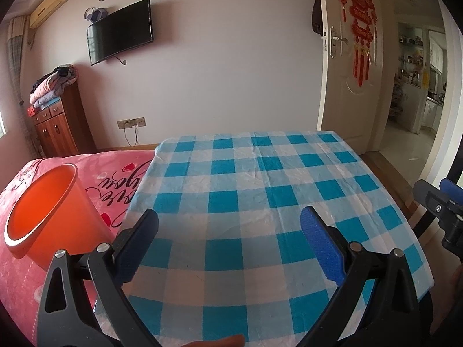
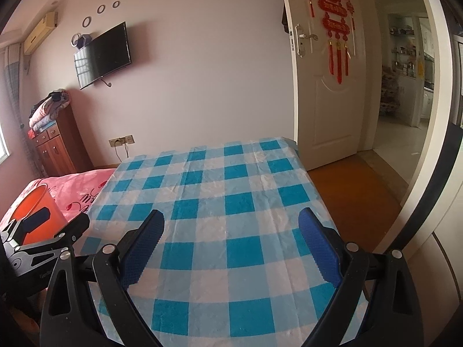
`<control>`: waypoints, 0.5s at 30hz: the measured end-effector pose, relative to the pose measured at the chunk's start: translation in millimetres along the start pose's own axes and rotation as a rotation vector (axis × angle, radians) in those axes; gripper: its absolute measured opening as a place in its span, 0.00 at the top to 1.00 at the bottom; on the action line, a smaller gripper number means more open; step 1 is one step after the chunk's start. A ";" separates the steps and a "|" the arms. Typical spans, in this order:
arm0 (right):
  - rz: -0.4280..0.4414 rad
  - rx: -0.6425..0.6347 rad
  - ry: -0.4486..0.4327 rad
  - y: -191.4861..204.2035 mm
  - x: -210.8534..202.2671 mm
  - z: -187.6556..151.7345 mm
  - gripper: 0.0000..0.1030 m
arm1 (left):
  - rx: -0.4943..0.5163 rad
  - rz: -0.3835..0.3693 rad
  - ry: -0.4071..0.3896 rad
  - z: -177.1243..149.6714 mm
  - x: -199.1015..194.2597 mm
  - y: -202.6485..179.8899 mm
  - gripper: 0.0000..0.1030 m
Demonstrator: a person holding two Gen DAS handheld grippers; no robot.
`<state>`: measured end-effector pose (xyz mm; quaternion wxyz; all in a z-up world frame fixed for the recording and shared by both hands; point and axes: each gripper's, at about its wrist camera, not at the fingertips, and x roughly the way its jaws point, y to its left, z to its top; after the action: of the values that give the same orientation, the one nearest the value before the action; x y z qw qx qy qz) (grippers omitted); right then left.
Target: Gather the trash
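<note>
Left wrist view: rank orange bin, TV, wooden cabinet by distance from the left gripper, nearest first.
From the left gripper:
1. Orange bin, close by on its left, on the pink bedding.
2. Wooden cabinet, farther left, by the far wall.
3. TV, high on the far wall.

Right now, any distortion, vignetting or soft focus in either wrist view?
Left wrist view: strong fisheye bowing of the white door, black corner vignette, blue-and-white checked tablecloth sharp, left hand-held gripper slightly soft.
Right wrist view: same bowing and vignette, orange plastic bucket sharp.
</note>
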<state>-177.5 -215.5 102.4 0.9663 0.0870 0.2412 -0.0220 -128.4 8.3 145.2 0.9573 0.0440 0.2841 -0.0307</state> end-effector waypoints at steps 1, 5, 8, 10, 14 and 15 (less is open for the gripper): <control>-0.002 0.001 0.001 -0.1 -0.1 -0.6 0.10 | 0.001 -0.001 -0.001 -0.9 -0.3 -0.6 0.04; -0.013 -0.004 -0.003 0.0 -0.5 -2.8 0.10 | -0.003 -0.006 -0.001 -2.3 -0.2 -0.4 0.04; -0.020 -0.007 -0.008 0.7 -0.7 -3.4 0.10 | -0.003 -0.006 0.000 -2.3 0.0 -0.6 0.04; -0.025 -0.009 -0.011 1.1 -0.6 -4.1 0.10 | -0.005 -0.009 0.000 -3.0 0.2 -0.1 0.04; -0.035 -0.008 -0.012 0.9 0.6 -4.8 0.10 | -0.007 -0.013 0.002 -4.9 1.2 -0.5 0.04; -0.036 -0.008 -0.012 0.7 0.4 -5.1 0.10 | -0.006 -0.014 0.004 -5.5 1.7 -0.8 0.04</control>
<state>-179.5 -213.9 97.9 0.9675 0.0787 0.2371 -0.0390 -130.1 8.0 139.6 0.9567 0.0392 0.2862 -0.0366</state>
